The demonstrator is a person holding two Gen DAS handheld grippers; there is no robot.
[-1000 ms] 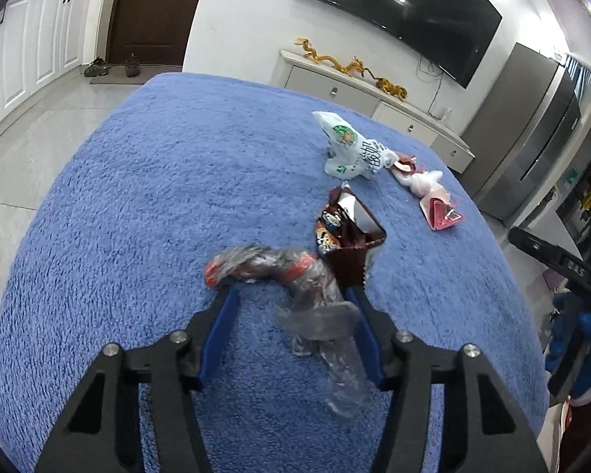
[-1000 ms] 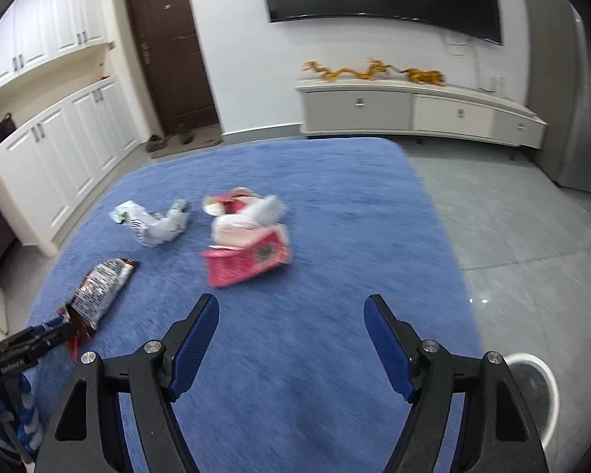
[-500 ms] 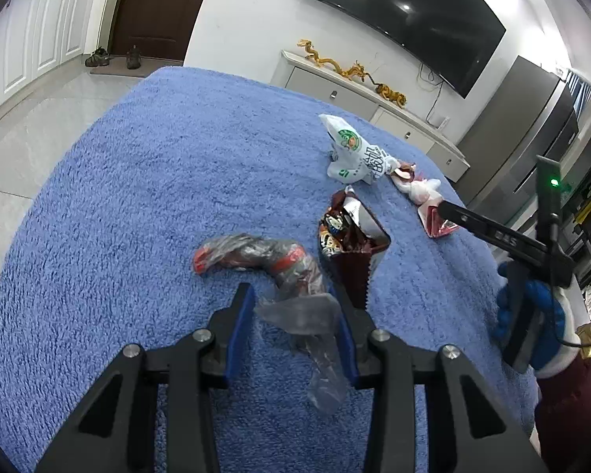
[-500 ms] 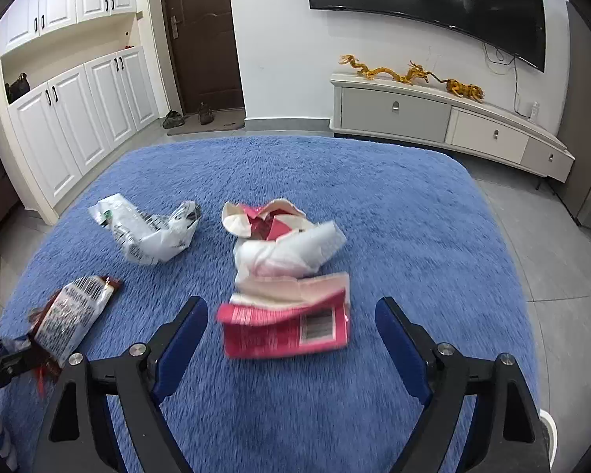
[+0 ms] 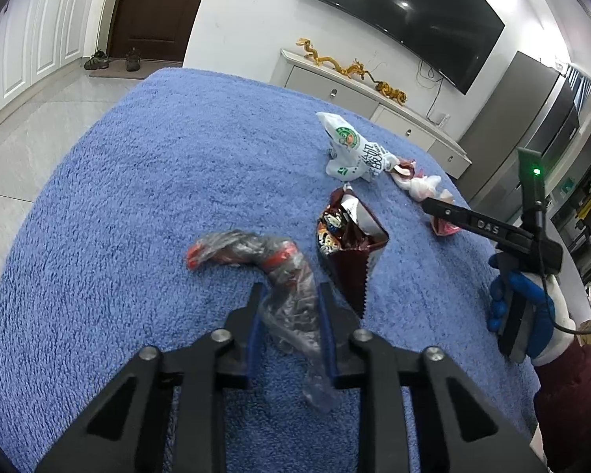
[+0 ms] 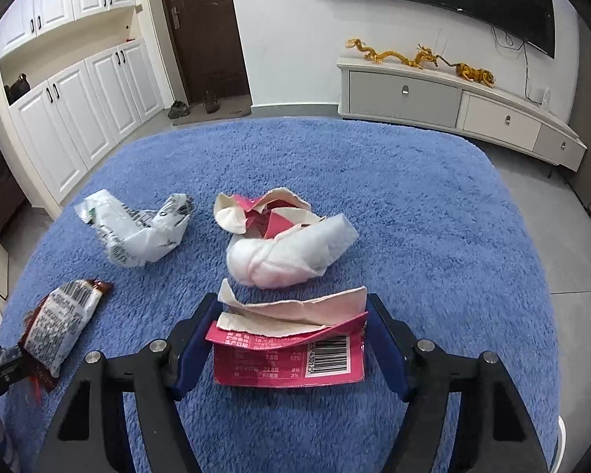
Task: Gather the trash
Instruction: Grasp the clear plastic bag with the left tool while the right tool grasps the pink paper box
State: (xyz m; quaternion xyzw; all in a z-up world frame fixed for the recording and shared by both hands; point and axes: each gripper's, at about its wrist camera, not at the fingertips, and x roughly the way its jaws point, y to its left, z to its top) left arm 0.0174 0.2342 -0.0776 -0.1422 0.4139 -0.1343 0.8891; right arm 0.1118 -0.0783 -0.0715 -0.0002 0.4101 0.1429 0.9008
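Several pieces of trash lie on a blue fuzzy cloth (image 5: 138, 197). My left gripper (image 5: 291, 295) is shut on a clear plastic wrapper with red bands (image 5: 283, 272). A dark red snack bag (image 5: 346, 244) lies just right of it. My right gripper (image 6: 291, 315) is open, its fingers on either side of a torn pink carton (image 6: 291, 347); in the left wrist view it shows at the right (image 5: 492, 232). Beyond the carton lie a white crumpled tissue (image 6: 291, 252), a torn pink-and-cream piece (image 6: 256, 209) and a white printed bag (image 6: 138, 232).
The dark red snack bag also shows at the left in the right wrist view (image 6: 59, 323). A white TV cabinet (image 6: 453, 106) with gold dragon figures stands at the far wall. A white bin rim (image 6: 559, 445) shows at the bottom right. Tiled floor surrounds the cloth.
My left gripper has closed on the clear wrapper. My right gripper has moved forward until the pink carton sits between its open fingers.
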